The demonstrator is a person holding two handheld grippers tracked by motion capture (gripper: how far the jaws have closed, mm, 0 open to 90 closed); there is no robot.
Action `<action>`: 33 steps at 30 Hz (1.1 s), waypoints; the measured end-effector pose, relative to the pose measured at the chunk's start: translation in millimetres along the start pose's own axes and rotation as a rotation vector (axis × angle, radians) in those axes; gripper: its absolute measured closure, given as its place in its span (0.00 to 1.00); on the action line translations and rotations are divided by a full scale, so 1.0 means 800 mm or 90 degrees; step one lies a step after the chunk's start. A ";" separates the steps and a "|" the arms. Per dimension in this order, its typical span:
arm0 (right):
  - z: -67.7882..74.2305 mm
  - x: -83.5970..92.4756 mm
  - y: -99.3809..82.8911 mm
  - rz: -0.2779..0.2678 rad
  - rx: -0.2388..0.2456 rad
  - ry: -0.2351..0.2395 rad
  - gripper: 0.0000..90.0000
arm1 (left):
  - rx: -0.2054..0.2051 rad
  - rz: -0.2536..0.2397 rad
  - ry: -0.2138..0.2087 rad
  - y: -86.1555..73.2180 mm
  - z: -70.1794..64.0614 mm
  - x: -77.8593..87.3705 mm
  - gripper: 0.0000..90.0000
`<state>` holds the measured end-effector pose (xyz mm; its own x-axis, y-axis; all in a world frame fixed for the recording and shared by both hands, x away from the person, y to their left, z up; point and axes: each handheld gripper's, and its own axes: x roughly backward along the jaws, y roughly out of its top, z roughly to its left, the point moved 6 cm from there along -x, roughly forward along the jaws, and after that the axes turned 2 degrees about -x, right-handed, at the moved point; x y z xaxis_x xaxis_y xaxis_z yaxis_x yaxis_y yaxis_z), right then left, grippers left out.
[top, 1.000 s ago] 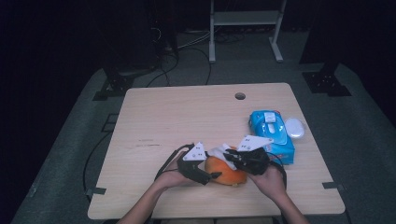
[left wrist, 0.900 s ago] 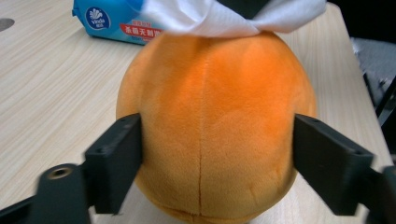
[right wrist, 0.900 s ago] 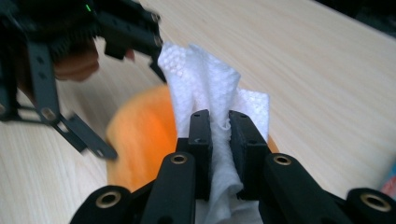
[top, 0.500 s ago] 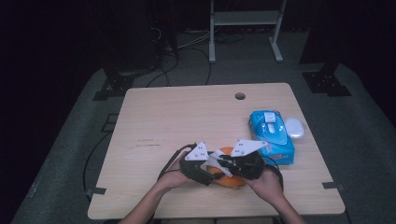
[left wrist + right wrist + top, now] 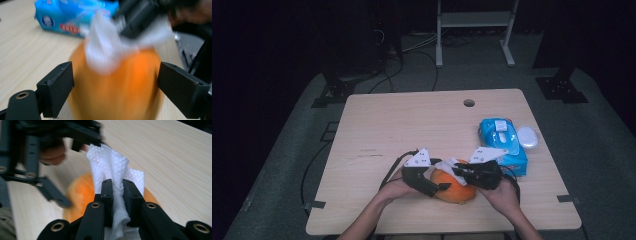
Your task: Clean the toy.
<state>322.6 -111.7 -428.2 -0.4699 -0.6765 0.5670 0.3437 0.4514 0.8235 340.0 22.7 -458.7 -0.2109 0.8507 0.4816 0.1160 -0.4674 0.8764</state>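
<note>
A round orange fruit (image 5: 458, 189) lies near the table's front edge. My left gripper (image 5: 438, 188) reaches in from its left. In the left gripper view the fruit (image 5: 115, 85) is blurred between the two jaws. My left gripper (image 5: 115, 77) has just been opening and stands open, with a jaw close on each side. My right gripper (image 5: 117, 185) is shut on a white wipe (image 5: 110, 162), which it holds on top of the fruit (image 5: 80, 192). In the high view the right gripper (image 5: 461, 172) comes from the right, with the wipe (image 5: 446, 165) over the fruit.
A blue pack of wipes (image 5: 502, 140) lies right of the hands, with a small white oval object (image 5: 527, 136) beside it. The wooden table (image 5: 412, 125) has a round hole (image 5: 469, 103) near its far edge. Dark floor, cables and stand legs lie beyond.
The right gripper has shifted a little with the wipe over the top of the fruit. The left hand has kept its place.
</note>
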 end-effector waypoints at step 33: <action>-0.036 0.017 -0.023 0.007 -0.059 0.010 0.87 | 0.046 0.026 -0.009 -0.034 0.020 0.006 0.29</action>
<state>333.1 -145.8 -436.0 -0.4524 -0.6813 0.5754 0.4234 0.4038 0.8110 351.0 43.4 -479.9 -0.1913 0.8351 0.5158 0.1934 -0.4832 0.8539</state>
